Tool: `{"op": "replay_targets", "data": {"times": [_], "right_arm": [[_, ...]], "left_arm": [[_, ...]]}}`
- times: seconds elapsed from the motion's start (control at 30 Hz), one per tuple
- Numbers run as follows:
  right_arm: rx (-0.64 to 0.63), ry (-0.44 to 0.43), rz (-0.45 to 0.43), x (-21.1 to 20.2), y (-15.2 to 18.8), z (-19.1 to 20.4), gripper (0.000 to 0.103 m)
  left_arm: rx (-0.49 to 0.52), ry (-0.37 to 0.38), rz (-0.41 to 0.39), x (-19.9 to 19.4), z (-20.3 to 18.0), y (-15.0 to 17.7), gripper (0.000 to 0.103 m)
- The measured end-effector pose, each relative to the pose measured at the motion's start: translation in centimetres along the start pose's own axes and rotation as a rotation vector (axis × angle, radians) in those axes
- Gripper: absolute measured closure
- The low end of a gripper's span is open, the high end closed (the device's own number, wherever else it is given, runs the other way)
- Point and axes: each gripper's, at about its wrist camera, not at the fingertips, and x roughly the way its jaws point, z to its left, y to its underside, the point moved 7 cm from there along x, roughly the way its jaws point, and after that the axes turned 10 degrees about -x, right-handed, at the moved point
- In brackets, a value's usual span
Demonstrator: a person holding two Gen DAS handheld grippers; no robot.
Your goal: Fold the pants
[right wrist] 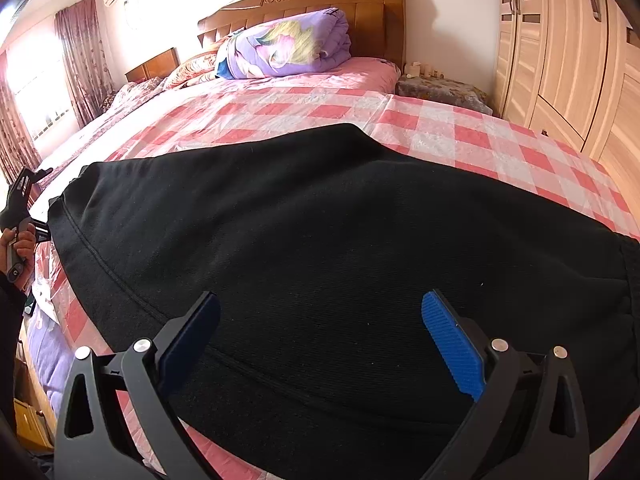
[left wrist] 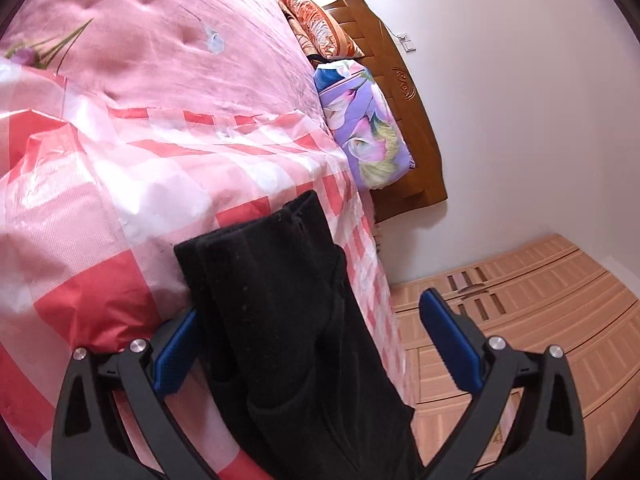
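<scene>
Black pants (right wrist: 320, 208) lie spread flat across a red-and-white checked sheet (right wrist: 460, 132) on the bed. My right gripper (right wrist: 322, 300) hovers open just over their near part, with nothing between its blue pads (right wrist: 452, 340). In the left wrist view a narrow folded end of the pants (left wrist: 272, 280) runs along the bed's edge, between the wide-apart fingers of my open left gripper (left wrist: 310, 306). The cloth touches or hides the left pad (left wrist: 176, 352); the right pad stands clear of it. A hand holds the left gripper (right wrist: 24, 196) at the pants' far left end.
A folded purple floral quilt (right wrist: 288, 44) lies against the wooden headboard (right wrist: 320, 4). A light wooden wardrobe (right wrist: 568, 60) stands close along the bed's right side, with a small covered bedside table (right wrist: 440, 90) by the wall. Curtains (right wrist: 84, 60) hang at the far left.
</scene>
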Motion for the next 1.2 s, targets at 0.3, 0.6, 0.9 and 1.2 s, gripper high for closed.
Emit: {"op": "replay_targets", "data": {"times": [0.3,0.6,0.9,1.2], "right_arm": [[0.026,0.005,-0.009,-0.4,0.0,-0.7,0.005],[0.033,0.007,-0.029,-0.6,-0.2,-0.4,0.005],[0.137,0.037,-0.047,-2.1,0.8,-3.7,0.005],[0.244,-0.158,-0.069,-1.9,-0.1,-3.1,0.005]], "left_arm": [[0.227,-0.234,-0.139,-2.1,-2.2,2.0,0.091],[0.982,-0.264,-0.184,0.2,-19.3,19.3,0.092],[1.543,-0.284,0.136,10.1,-15.7,42.3,0.086],[1.721,-0.07,0.104,2.8,-12.2,46.5,0.001]]}}
